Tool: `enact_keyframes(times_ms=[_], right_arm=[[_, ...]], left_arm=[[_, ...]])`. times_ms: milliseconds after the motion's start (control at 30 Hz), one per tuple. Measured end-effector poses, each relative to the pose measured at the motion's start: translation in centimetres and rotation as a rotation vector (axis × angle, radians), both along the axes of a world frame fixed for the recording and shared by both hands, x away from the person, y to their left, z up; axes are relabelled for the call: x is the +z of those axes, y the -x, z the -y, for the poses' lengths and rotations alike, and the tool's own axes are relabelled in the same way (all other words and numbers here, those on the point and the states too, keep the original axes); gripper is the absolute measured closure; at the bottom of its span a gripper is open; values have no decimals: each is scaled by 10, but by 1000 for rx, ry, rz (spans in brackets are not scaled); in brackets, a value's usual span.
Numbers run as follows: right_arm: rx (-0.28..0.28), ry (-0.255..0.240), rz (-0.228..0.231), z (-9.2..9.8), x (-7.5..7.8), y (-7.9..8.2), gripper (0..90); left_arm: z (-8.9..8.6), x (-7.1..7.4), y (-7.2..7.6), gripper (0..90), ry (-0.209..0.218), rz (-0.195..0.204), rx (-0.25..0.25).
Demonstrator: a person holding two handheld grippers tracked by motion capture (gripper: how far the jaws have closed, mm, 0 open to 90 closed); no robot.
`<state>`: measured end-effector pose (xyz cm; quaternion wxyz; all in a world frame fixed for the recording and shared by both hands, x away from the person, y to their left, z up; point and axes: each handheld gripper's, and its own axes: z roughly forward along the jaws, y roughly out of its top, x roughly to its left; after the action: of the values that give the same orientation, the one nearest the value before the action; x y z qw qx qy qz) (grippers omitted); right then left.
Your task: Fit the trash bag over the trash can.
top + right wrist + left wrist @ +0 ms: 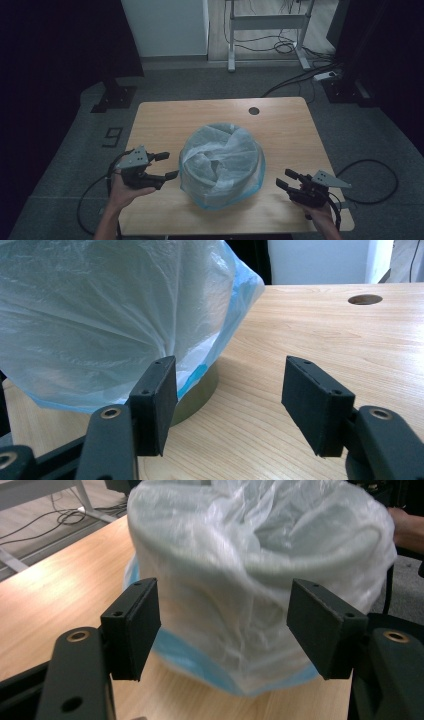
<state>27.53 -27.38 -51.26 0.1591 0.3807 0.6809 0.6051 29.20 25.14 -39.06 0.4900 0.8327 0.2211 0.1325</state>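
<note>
A round bin (220,165) lined and draped with a thin pale-blue plastic bag (235,150) stands in the middle of the wooden table (165,120). My left gripper (167,165) is open just left of the bin, jaws pointing at its side with nothing between them. In the left gripper view the bag (250,580) bulges close ahead of the jaws. My right gripper (285,178) is open near the table's front right, apart from the bin. In the right gripper view the bag (100,315) hangs at the left over the olive bin wall (197,395).
A round cable hole (254,110) sits near the table's far edge. Beyond the table are a desk frame (267,30) and floor cables (300,75). A person's hand (407,525) is seen past the bag in the left gripper view.
</note>
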Motion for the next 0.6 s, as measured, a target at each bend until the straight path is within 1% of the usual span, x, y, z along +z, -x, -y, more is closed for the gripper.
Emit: enact_keyframes(times_ms=[100, 200, 367, 467, 600], right_arm=[[-7, 3, 0, 2, -1, 0, 380], [-10, 6, -1, 4, -1, 1, 379], [-16, 7, -6, 5, -3, 1, 379], [-16, 10, -8, 5, -4, 0, 378], [-15, 17, -8, 4, -4, 0, 374]], left_arm=[[-6, -11, 6, 288, -12, -9, 21], [-13, -24, 11, 288, -2, -33, 34], [-21, -43, 11, 287, 8, -69, 54], [-23, -48, 10, 288, 11, -81, 62], [-25, -49, 9, 288, 18, -84, 69]])
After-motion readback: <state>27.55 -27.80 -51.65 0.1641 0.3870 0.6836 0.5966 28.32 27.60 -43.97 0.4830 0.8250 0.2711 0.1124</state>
